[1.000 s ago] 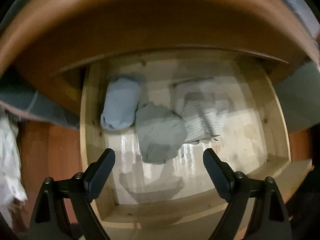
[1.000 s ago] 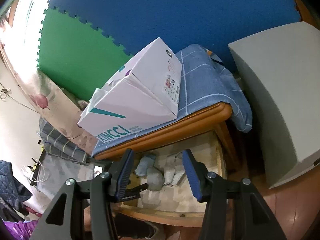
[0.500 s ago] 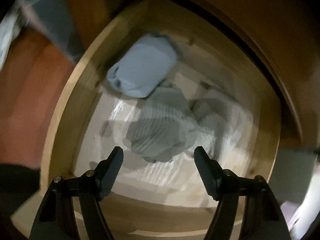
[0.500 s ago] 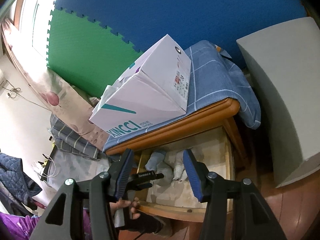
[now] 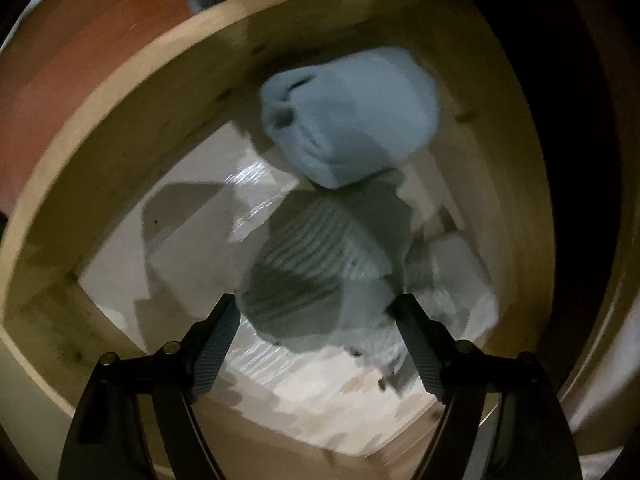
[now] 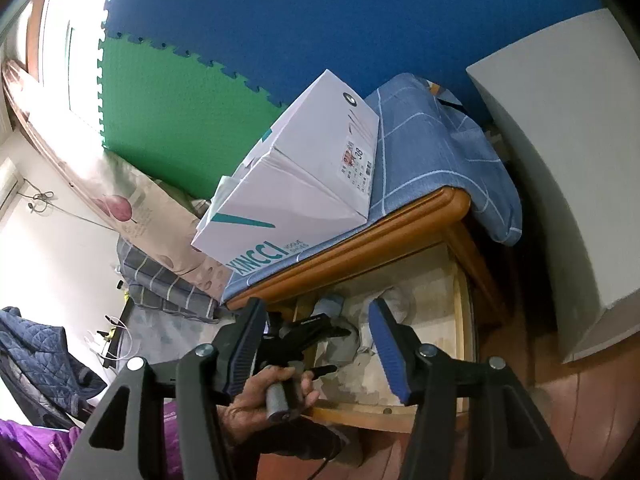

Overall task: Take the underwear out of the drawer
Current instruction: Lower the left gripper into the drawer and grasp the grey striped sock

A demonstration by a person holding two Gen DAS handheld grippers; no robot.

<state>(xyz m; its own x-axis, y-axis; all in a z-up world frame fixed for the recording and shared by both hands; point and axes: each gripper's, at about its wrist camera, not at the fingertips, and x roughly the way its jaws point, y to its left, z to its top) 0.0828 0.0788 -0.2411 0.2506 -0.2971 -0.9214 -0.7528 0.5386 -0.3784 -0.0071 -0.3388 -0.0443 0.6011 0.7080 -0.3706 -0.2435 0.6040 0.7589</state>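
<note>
Underwear (image 5: pixel 316 280) sits between the down-pointing left gripper's (image 5: pixel 316 340) just-widened, untouching jaws; right gripper (image 6: pixel 316 344) jaws apart, empty.

Left black two-finger gripper (image 5: pixel 316 340): ribbed pads, brass pivot screws. Right black gripper (image 6: pixel 320 344): blue pads, silver screws.

Drawer open from above, cabinet top overhanging its back.
Bare drawer (image 5: pixel 168 264) floor lies along the left wall; folded underwear (image 5: pixel 320 272) crowds the back-right corner.

Three underwear bundles (image 5: pixel 320 280) lie in drawer (image 5: pixel 120 128).
</note>
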